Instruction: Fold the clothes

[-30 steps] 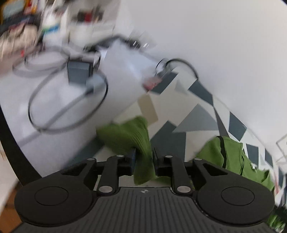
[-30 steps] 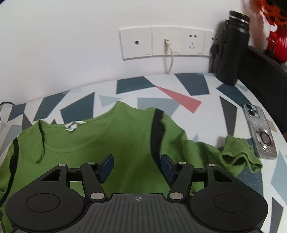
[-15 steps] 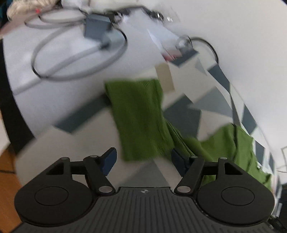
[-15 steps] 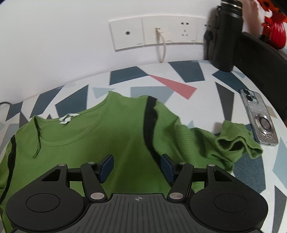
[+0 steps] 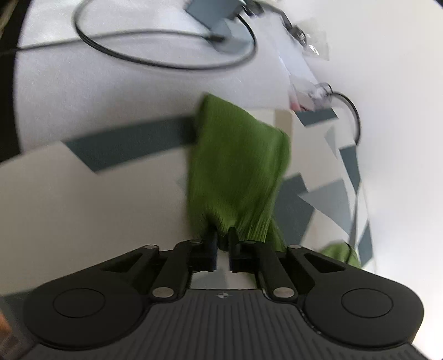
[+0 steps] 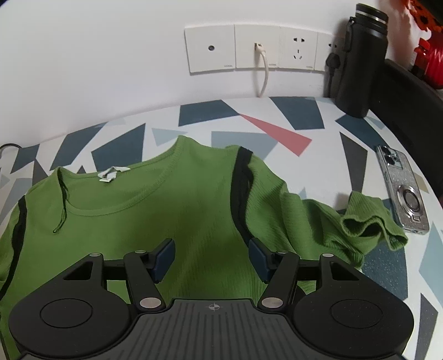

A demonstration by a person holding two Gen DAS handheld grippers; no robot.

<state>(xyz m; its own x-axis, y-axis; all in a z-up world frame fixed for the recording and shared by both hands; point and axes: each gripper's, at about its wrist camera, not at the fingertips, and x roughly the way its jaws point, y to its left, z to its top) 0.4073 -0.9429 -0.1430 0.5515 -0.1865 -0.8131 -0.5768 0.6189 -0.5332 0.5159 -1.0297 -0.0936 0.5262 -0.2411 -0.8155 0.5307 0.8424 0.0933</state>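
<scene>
A green ribbed top (image 6: 166,199) with black shoulder stripes lies flat on the patterned table (image 6: 279,116), neckline toward the wall. My right gripper (image 6: 211,257) hovers open over its chest, with nothing pinched between the blue pads. The right sleeve (image 6: 360,221) lies bunched beside a phone. In the left wrist view the other green sleeve (image 5: 238,166) stretches away from me across the table. My left gripper (image 5: 223,241) is closing tight on its ribbed cuff, which sits pinched at the fingertips.
A glittery phone (image 6: 401,191) lies at the table's right edge and a black bottle (image 6: 360,61) stands by the wall sockets (image 6: 254,47). On the left side, a black cable loop (image 5: 166,61), a grey adapter (image 5: 216,13) and a white sheet (image 5: 293,61) lie beyond the sleeve.
The left gripper let go of the sleeve, opened wide, dropped lower and rolled, then shut again on the cuff. The sleeve now lies spread out. The right gripper barely moved.
</scene>
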